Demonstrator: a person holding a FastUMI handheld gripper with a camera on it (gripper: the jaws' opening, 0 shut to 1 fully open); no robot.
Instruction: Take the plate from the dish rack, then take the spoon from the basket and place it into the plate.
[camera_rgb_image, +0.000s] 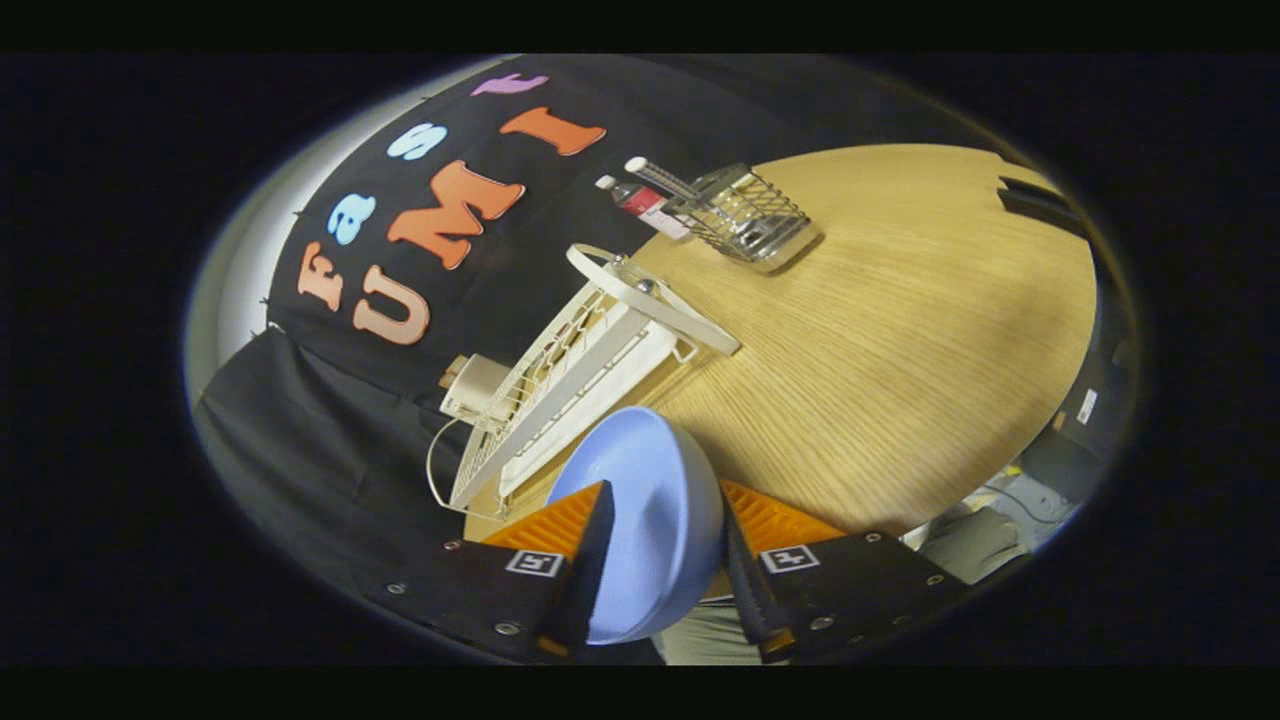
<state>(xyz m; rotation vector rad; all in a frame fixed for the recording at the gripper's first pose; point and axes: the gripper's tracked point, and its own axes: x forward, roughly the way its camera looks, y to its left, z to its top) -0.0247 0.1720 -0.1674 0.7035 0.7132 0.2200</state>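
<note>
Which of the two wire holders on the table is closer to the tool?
The white dish rack, just beyond the tool, which is shut on the blue plate. The metal basket sits farther across the table.

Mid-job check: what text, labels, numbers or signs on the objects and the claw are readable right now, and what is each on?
Bottle label: too blurred to read.
Square markers on the claw, which is shut on the plate: patterns, no readable text.
White tag beyond the table edge: too small to read.
No quotable text on these.
</note>
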